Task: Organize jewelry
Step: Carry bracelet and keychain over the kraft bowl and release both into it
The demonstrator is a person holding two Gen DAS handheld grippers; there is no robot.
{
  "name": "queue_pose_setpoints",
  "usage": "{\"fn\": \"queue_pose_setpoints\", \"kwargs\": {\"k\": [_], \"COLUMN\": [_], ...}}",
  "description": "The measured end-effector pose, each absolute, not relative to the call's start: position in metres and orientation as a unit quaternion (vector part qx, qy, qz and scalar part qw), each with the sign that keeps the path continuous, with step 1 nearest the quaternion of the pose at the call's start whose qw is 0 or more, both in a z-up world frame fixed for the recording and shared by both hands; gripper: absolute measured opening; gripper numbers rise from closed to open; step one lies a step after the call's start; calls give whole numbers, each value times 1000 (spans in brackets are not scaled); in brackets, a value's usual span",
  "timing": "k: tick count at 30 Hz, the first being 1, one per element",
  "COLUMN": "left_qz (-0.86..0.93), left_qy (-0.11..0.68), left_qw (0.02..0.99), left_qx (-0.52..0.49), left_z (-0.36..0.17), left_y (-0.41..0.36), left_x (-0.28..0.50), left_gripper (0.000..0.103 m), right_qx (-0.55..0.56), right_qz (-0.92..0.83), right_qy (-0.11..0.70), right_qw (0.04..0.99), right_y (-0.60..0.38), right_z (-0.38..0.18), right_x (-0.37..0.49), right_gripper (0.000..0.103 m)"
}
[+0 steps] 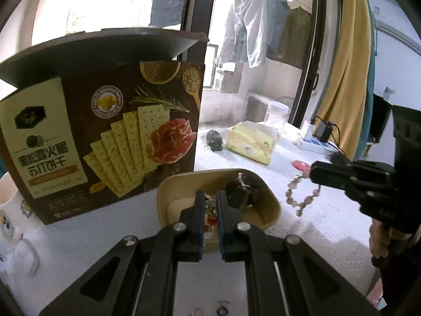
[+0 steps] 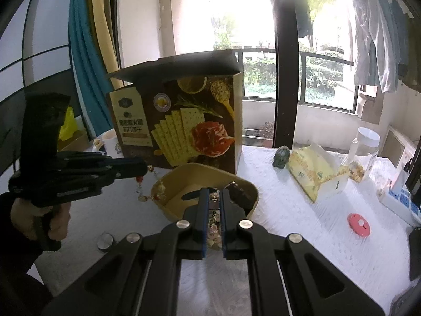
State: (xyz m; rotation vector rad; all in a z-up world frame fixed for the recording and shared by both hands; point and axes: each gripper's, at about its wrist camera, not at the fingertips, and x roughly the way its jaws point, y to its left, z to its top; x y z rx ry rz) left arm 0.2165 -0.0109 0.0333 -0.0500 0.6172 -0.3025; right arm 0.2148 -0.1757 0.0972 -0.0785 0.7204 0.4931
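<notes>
A tan square bowl (image 1: 268, 205) (image 2: 244, 184) stands on the white table in front of a cracker box. Dark jewelry (image 1: 238, 192) lies inside it. My left gripper (image 1: 211, 200) is shut on a beaded string with red beads (image 1: 210, 217); in the right wrist view that string (image 2: 142, 187) hangs from it (image 2: 143, 169) over the bowl's left rim. My right gripper (image 2: 214, 198) is shut on a pinkish bead bracelet (image 2: 213, 223); in the left wrist view the bracelet (image 1: 297, 194) hangs from it (image 1: 313, 173) to the right of the bowl.
A tall brown cracker box (image 1: 105, 137) (image 2: 184, 121) stands behind the bowl, lid open. A tissue pack (image 2: 313, 171), green stone figure (image 2: 281, 158), clear jar (image 2: 363, 152), pink round lid (image 2: 359, 223), power strip (image 2: 402, 200) and a white mug (image 1: 10, 205) are on the table.
</notes>
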Motion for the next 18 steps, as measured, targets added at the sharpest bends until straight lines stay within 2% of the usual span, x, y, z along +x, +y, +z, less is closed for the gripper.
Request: {"fn": "queue_pose_setpoints", "kwargs": {"k": [7,9,11,13,18], "left_qz": [-152,-146,-141,-133,-111], "left_qy": [323,327,325,311,299], "left_qw": [933,933,934,939,945], "left_qx": [-36,-35,-44,-64,-74], "left_z": [18,15,14,15,15], "left_y": [-8,-6,-2,8,28], "left_x": [233,235,234,229,218], "left_gripper": [9,20,62,69,69], "right_qx": [-41,-43,-46,-50,-61], "right_qz": [236,238,243,249,270], "right_qy": [350,348,346,342,336], "right_qw": [906,906,905,905,900], "right_y": [-173,-169,-164,-158,-137], "right_z": [96,97,98,100,102], "right_x": [228,230,234,239,256], "right_gripper": [7,7,7,7,7]}}
